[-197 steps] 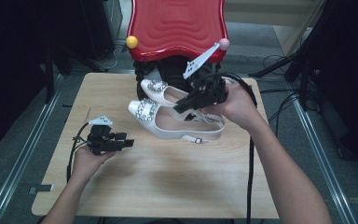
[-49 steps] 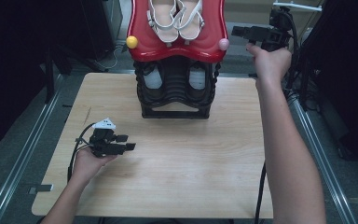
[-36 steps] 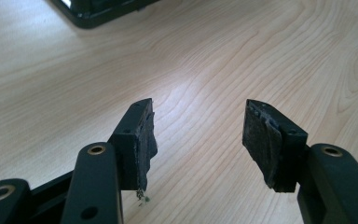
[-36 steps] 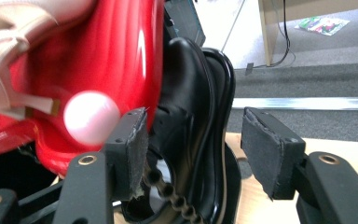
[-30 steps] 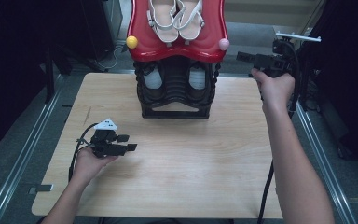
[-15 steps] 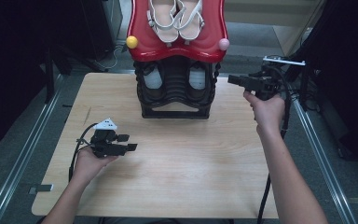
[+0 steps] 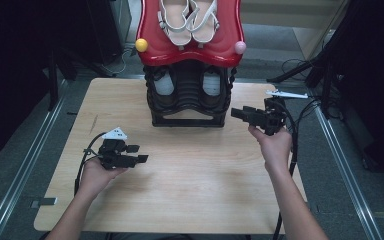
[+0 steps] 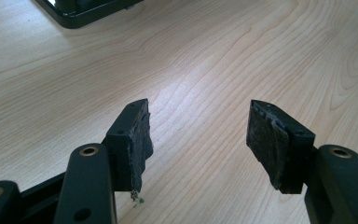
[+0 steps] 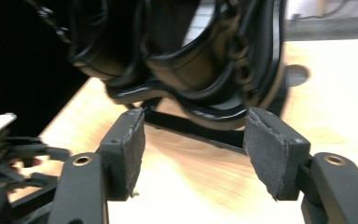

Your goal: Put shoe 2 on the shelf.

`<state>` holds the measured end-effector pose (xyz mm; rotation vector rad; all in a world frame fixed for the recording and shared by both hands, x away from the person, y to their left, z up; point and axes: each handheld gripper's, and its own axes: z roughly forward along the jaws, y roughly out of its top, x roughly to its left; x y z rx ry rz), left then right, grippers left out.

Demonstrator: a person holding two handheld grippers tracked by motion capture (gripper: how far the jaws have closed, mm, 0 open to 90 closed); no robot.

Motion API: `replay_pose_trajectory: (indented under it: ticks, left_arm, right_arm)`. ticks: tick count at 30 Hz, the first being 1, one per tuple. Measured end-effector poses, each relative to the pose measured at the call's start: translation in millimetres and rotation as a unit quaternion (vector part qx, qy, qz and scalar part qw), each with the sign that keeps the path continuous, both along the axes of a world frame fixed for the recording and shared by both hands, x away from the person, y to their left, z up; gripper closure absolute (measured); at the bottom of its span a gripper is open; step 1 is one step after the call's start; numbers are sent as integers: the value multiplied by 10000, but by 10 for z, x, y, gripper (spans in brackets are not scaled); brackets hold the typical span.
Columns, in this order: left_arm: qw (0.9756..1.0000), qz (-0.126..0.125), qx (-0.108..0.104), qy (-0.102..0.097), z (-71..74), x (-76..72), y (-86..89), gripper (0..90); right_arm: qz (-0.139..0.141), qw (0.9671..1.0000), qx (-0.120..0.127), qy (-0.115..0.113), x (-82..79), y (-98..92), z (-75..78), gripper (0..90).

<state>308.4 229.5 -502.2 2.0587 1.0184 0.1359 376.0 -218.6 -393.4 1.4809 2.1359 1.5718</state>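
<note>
High view: a pair of white strappy sandals (image 7: 189,22) lies on the red moulded top shelf (image 7: 230,50) of a black shoe rack (image 7: 188,107) at the far edge of the light wooden worktop (image 7: 195,190).
Right gripper (image 7: 241,114): held above the worktop's right edge, just beside the rack; jaws wide, nothing between them (right gripper view).
Left gripper (image 7: 136,154): low near the left edge; jaws wide over bare wood.

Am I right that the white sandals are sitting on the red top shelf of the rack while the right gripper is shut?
Not quite: the right gripper is open, its jaws standing apart in the right gripper view. The white sandals do sit on the red top shelf of the rack.
</note>
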Motion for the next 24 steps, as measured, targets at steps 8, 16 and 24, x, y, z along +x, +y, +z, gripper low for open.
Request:
replay_pose_trajectory:
  ticks: [8,16,24]
  left_arm:
    - [10000,-29,44,34,-5,-2,-12,392]
    - [10000,-13,45,34,-15,-11,-46,391]
    - [9995,-90,-278,125,25,-19,-69,387]
  right_arm:
    - [237,9997,-64,92,-183,82,-272,399]
    - [392,9989,16,258,-324,137,-626,395]
    - [438,9988,153,174,-459,175,-878,403]
